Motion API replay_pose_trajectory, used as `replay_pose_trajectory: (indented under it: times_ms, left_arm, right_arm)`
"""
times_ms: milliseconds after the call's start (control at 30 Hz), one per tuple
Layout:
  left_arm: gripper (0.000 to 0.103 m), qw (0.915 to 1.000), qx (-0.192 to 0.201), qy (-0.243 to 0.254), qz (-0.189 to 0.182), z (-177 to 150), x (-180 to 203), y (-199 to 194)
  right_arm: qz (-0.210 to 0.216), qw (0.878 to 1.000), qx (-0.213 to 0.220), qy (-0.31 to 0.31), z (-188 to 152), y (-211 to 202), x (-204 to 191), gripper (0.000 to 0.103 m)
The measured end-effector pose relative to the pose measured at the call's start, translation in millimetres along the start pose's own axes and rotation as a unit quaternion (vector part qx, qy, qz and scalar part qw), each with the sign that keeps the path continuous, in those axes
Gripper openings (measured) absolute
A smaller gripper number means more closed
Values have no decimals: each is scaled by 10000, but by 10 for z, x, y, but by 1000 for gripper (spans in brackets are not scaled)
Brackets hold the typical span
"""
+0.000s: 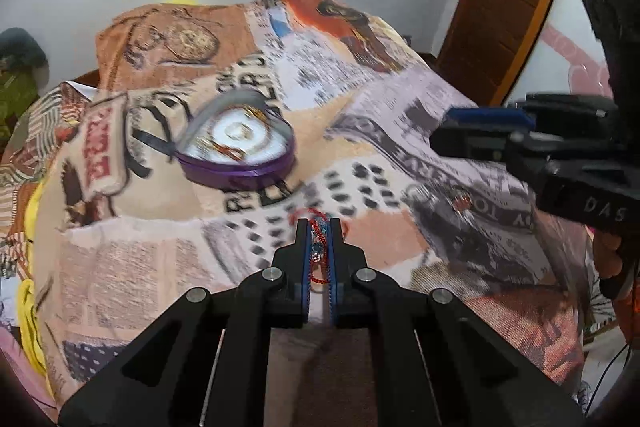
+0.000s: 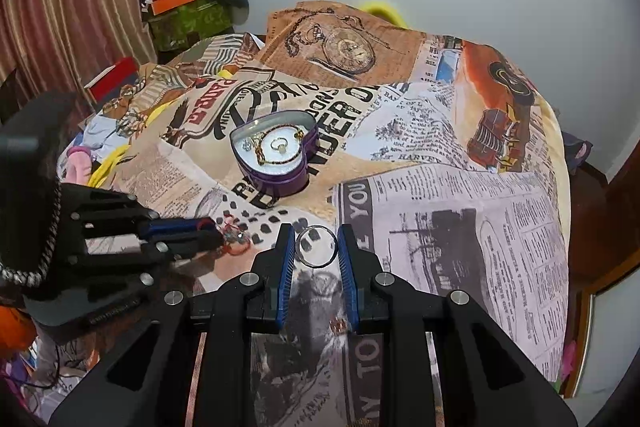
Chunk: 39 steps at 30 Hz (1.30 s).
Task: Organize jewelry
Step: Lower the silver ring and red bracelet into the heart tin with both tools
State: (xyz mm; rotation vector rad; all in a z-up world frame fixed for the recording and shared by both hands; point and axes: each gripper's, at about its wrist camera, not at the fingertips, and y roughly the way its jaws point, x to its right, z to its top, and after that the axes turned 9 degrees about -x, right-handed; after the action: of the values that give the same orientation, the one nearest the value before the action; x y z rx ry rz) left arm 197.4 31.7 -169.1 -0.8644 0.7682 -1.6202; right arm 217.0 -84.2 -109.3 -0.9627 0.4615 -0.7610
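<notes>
So the left gripper (image 1: 319,227) is clamped narrow on a red bracelet (image 1: 319,239), low over the printed blanket (image 1: 400,147). The right gripper (image 2: 317,241) pinches a silver ring (image 2: 316,246) between its blue pads (image 2: 285,259), also just above the blanket. Further back sits the open purple heart box (image 2: 276,155), with a gold chain (image 2: 260,147) and a ring already on its white lining.

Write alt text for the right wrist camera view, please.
The right gripper holds a silver ring between its jaws above a newspaper-print blanket. Beyond it sits an open purple heart-shaped box containing jewelry, and the left gripper reaches in from the left.
</notes>
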Motion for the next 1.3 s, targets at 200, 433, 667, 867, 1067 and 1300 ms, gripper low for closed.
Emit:
replay_pose_trajectory:
  times_ms: [200,433,667,867,1067,1300]
  left_arm:
    - [5,9993,303,-170,120,133,-228,-162]
    - [5,9974,590,-353,235,322,-465,-256]
    - [5,9963,750,-357,228,510,-606,-252]
    - [5,9965,704,-382,228,678,-715,-113]
    - [5,9978,469,-463,104,791,-826,117]
    - [5,9990,260,-341,89,849,-860,316]
  right_arm:
    - [48,10000,38,-42,150,62,-58,20]
    - [133,9998,70,-108,390,185,-110,20]
    - [218,9996,-34,-150,611,374,-100,20]
    - [404,9984,-303,-272,757,588,-120,20]
    - [402,9967,-528,-464,814,780,-174,20]
    - [363,9949,-699,-624,822,965,-220,20]
